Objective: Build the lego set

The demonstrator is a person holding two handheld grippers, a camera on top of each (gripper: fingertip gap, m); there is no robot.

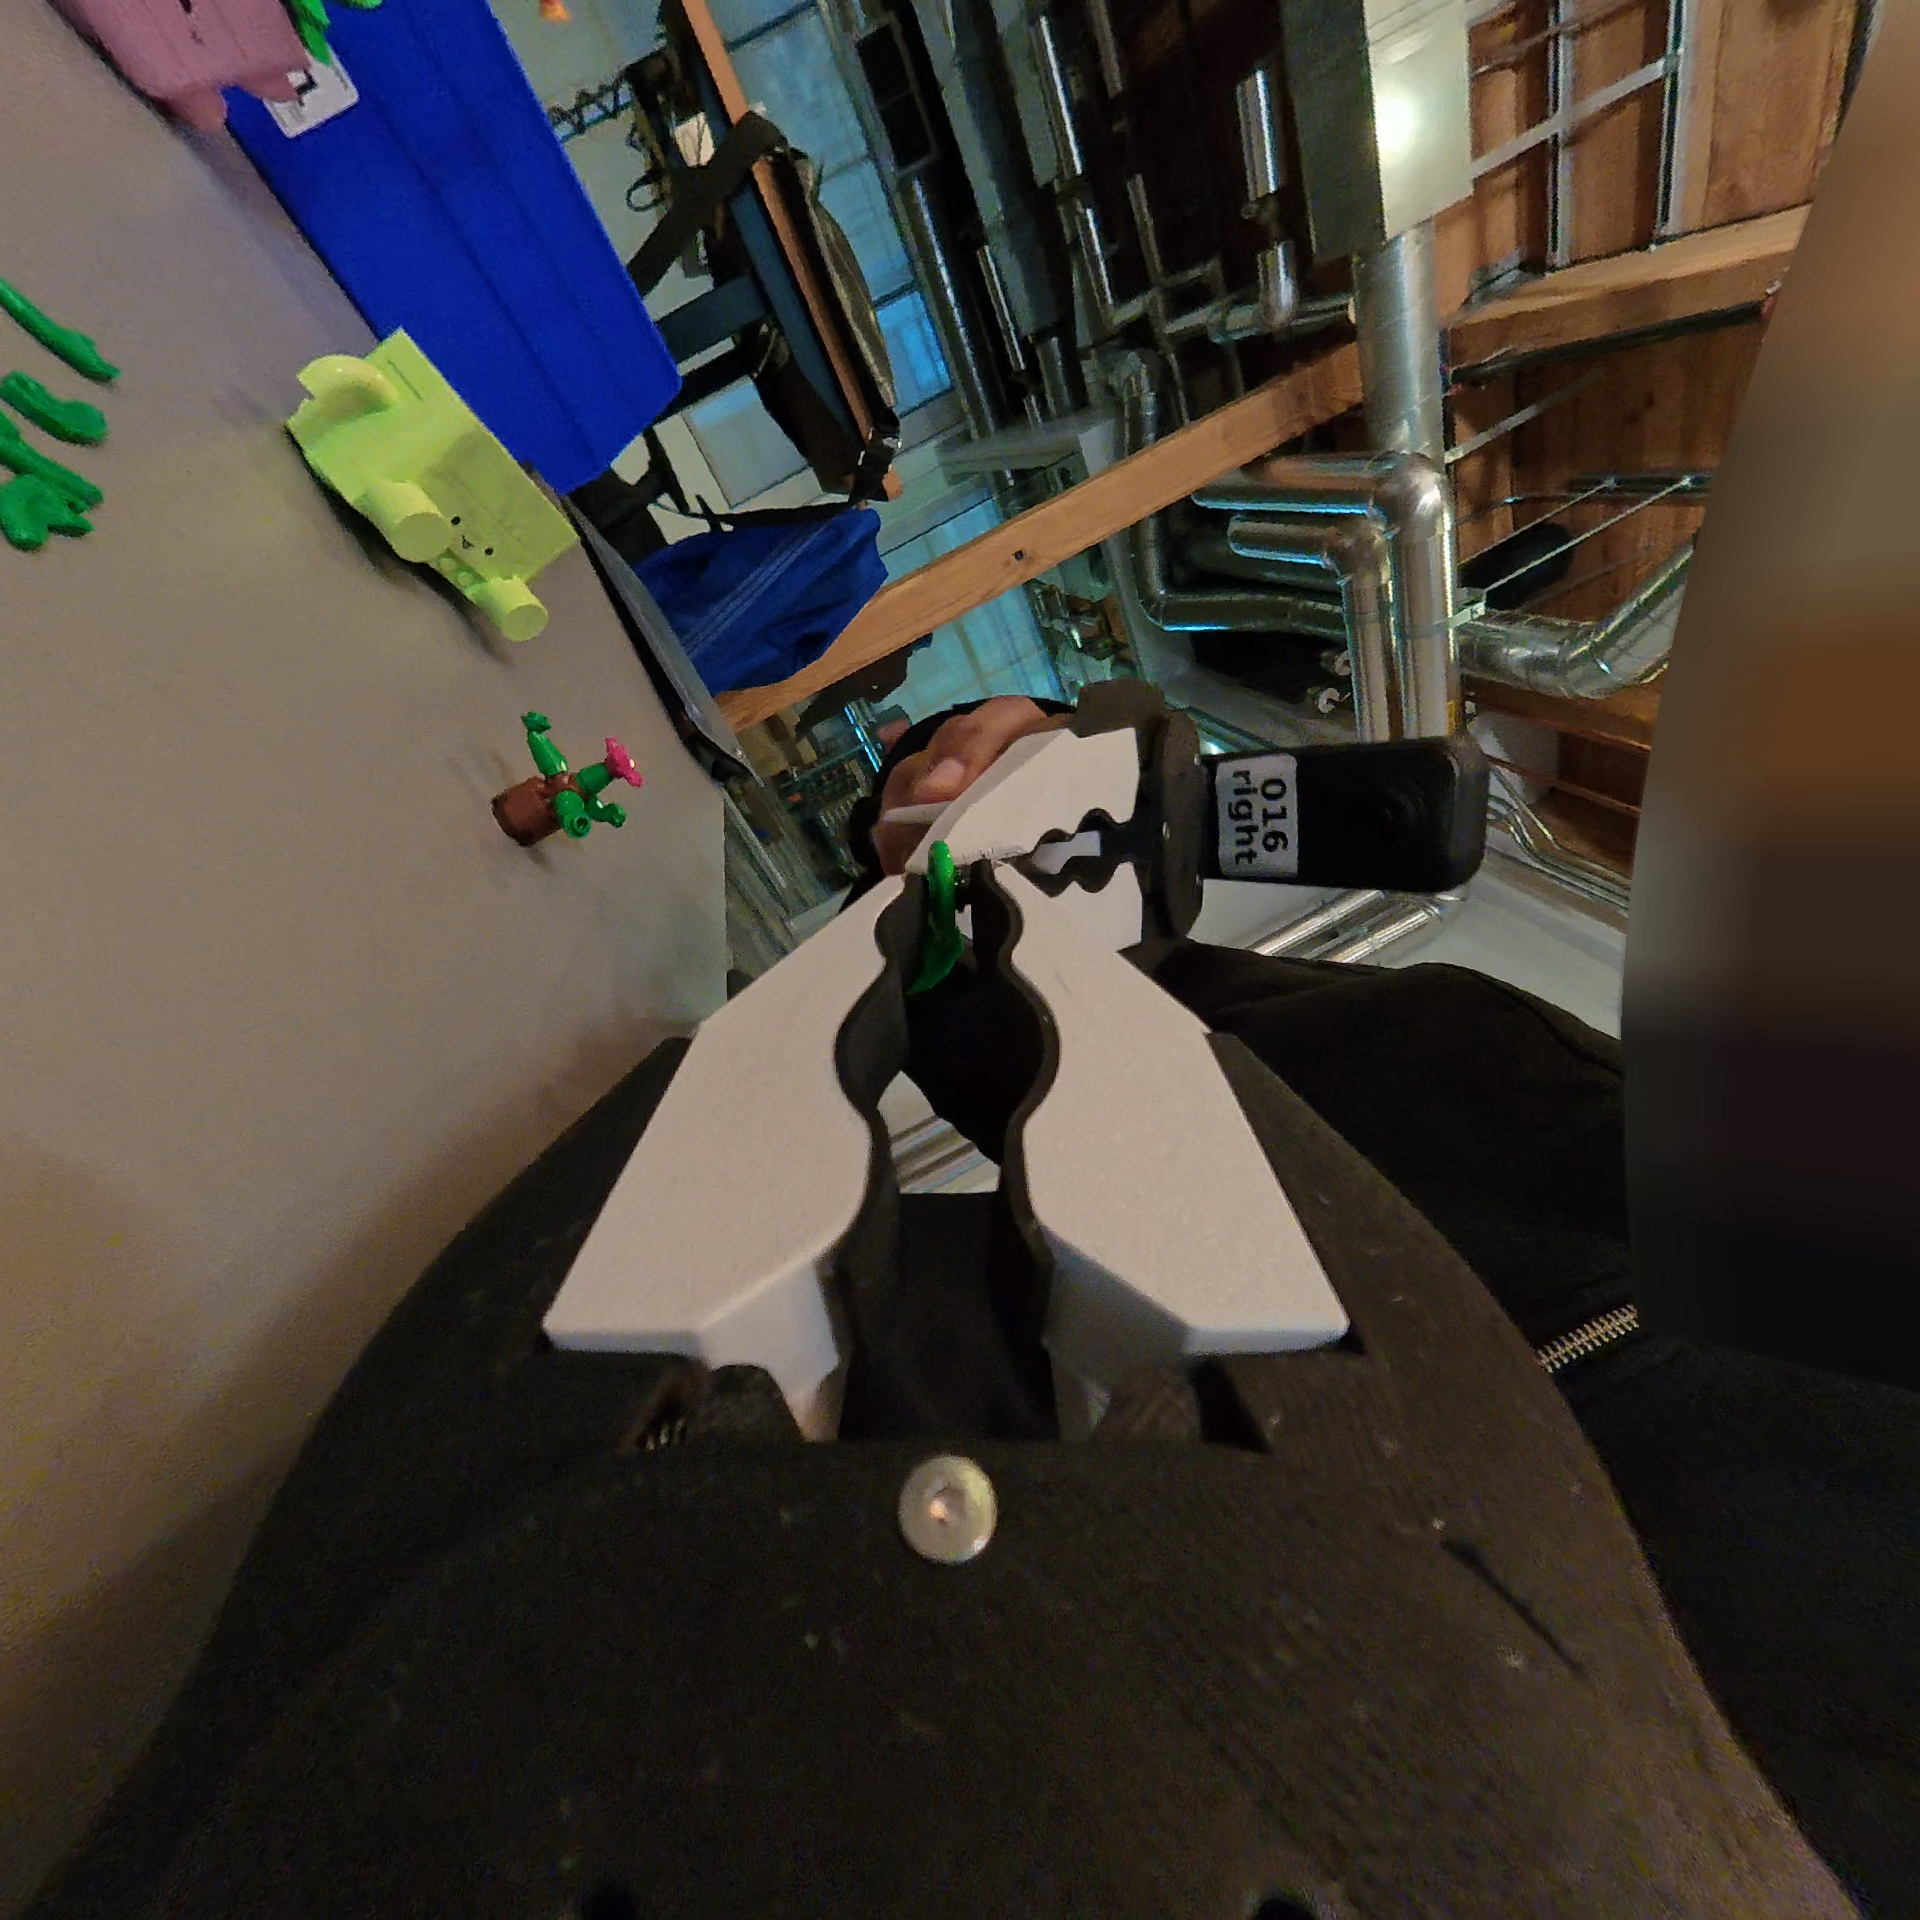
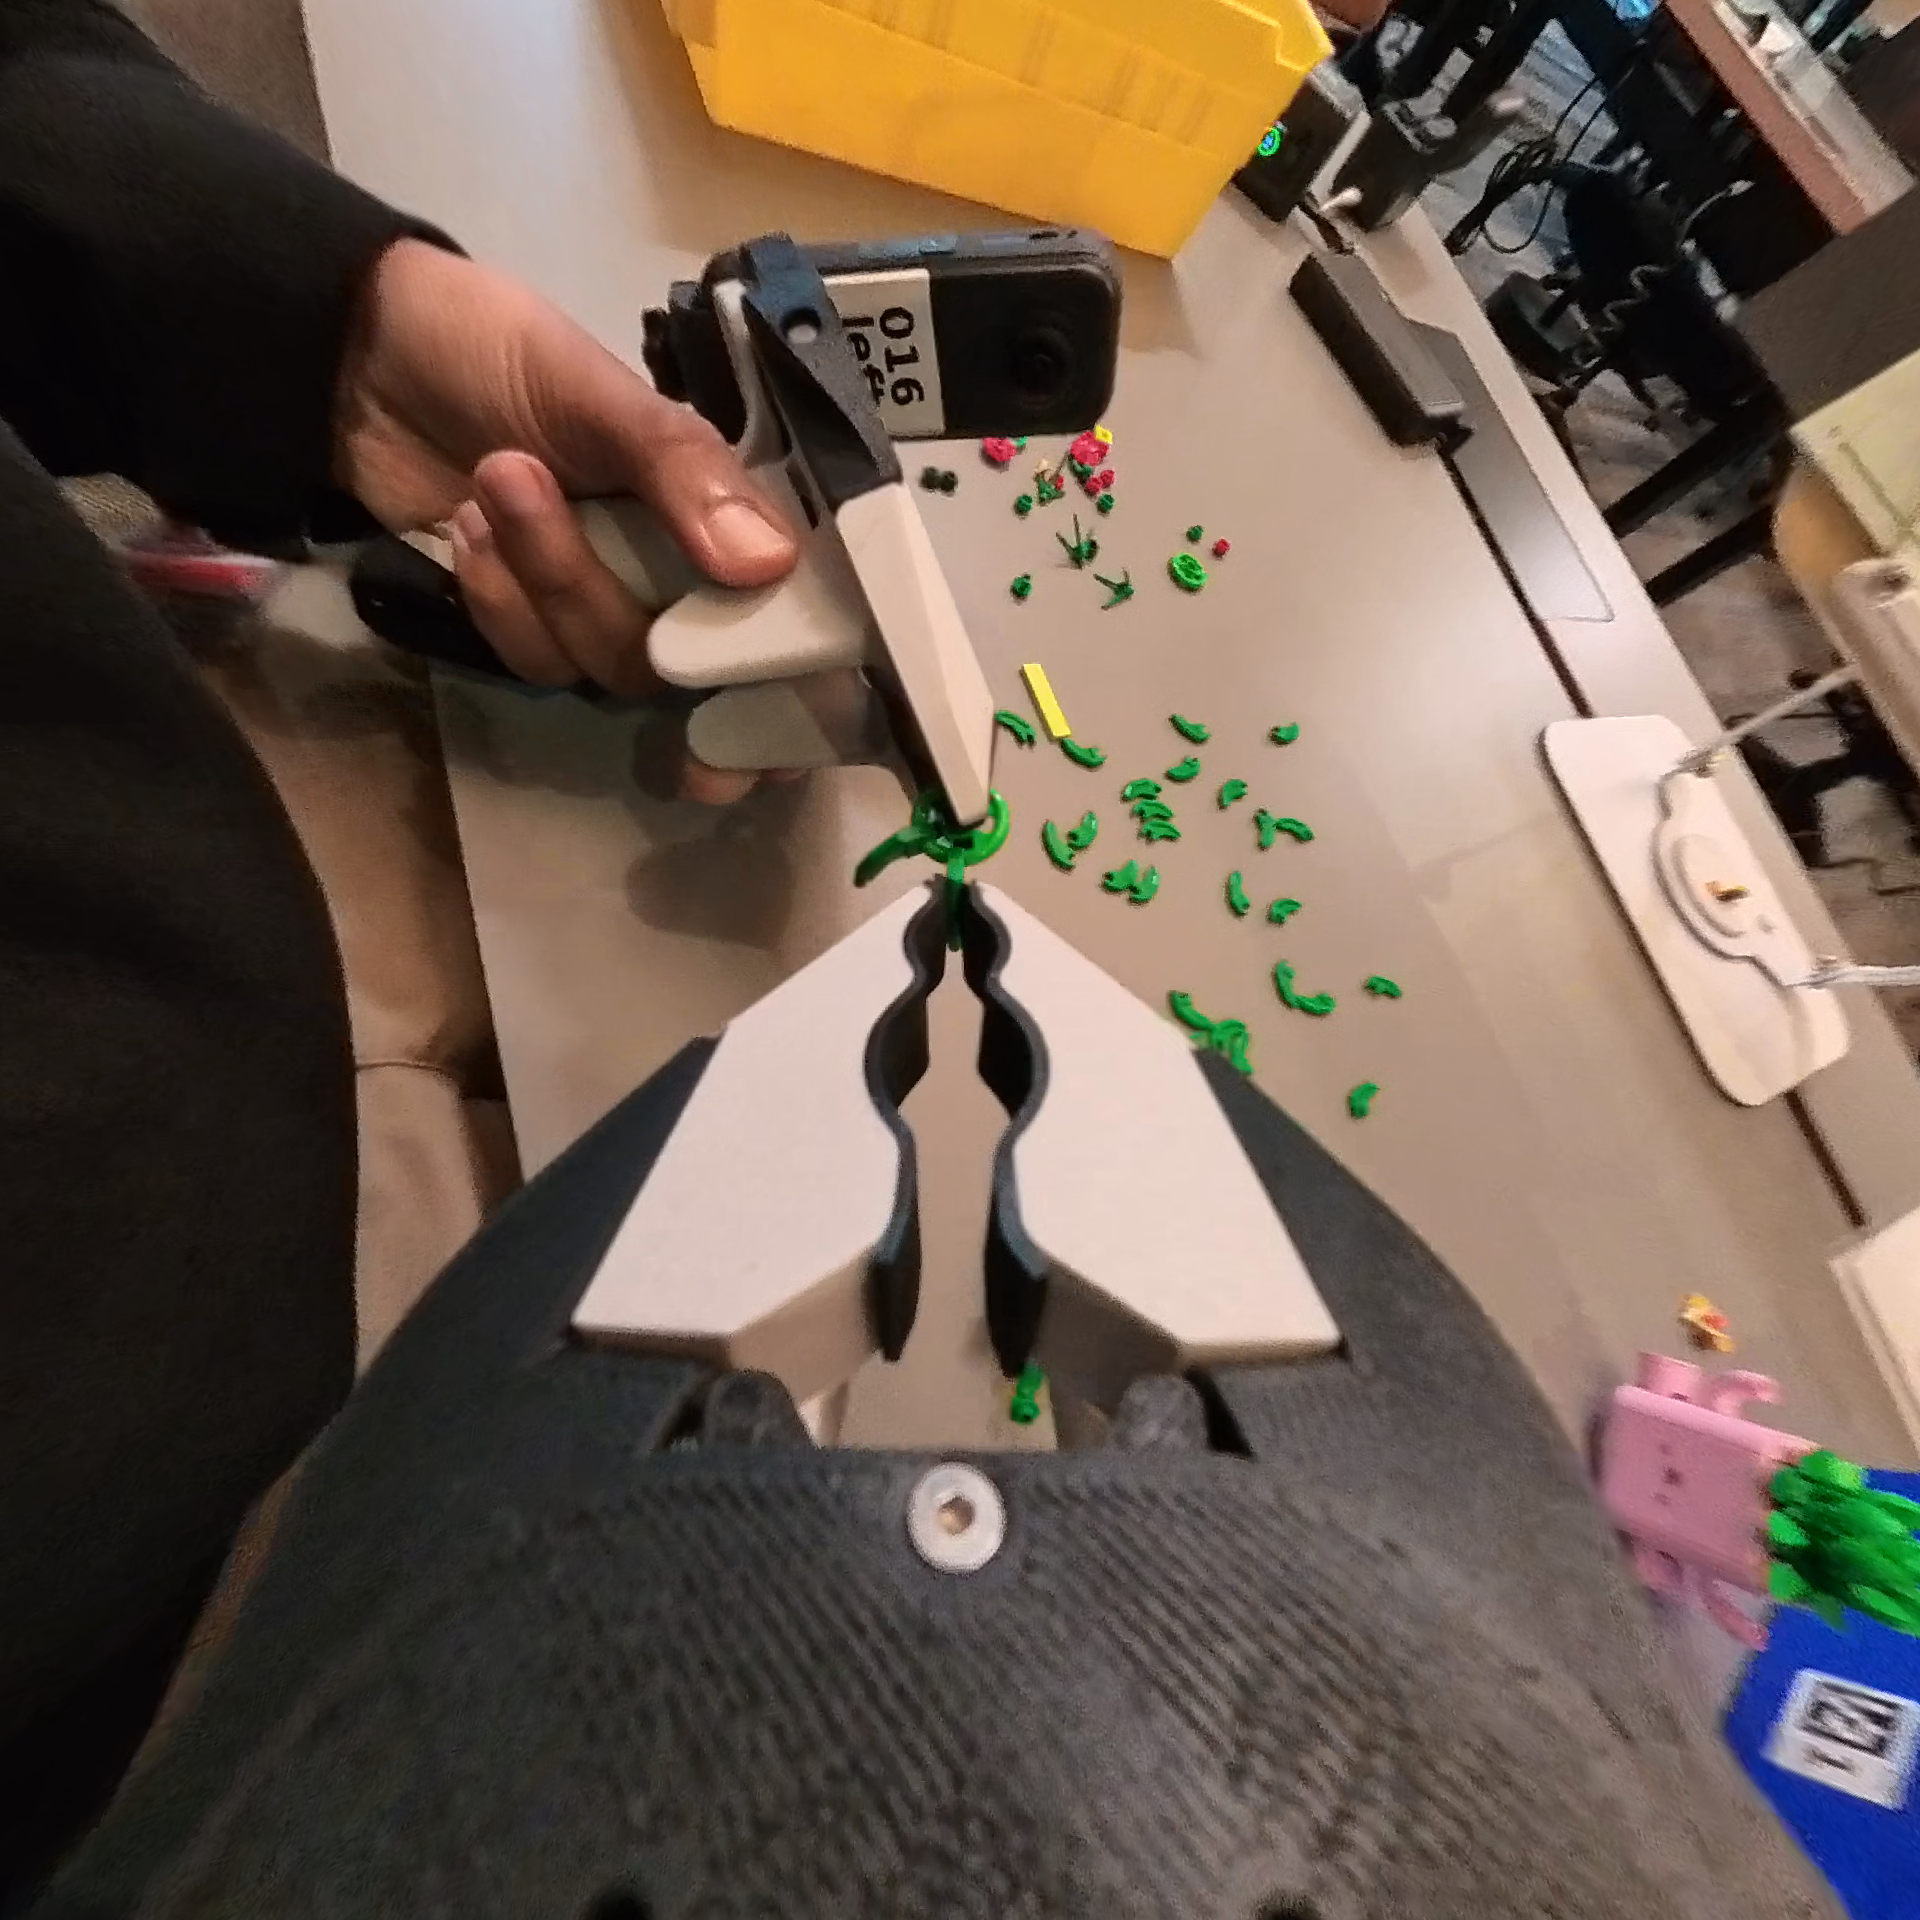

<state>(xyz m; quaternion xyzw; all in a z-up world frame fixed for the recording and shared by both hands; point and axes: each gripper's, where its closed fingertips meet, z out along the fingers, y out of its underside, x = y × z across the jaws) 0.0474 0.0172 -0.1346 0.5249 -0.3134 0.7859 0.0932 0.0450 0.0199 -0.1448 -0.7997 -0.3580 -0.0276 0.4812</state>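
Note:
My left gripper [image 1: 956,899] is shut on a green leaf piece [image 1: 938,920], held in the air above the table edge. My right gripper [image 2: 951,902] is shut on a thin green stem [image 2: 952,920] that meets the leaf cluster [image 2: 925,836] at the left gripper's tip [image 2: 971,800]. The two grippers meet tip to tip; the right gripper's tip shows in the left wrist view [image 1: 1039,854]. A small built plant in a brown pot with a pink flower [image 1: 566,792] stands on the grey table. Several loose green leaf pieces [image 2: 1153,821] lie scattered on the table.
A yellow bin [image 2: 987,94] stands at the table's far end, with red flower pieces [image 2: 1089,457] and a yellow bar [image 2: 1044,702] nearer. A lime holder [image 1: 426,468], a blue bin [image 1: 447,218], a pink holder [image 2: 1683,1481] and a white plate [image 2: 1683,894] are around. Less than 4 cm separates the two grippers' tips.

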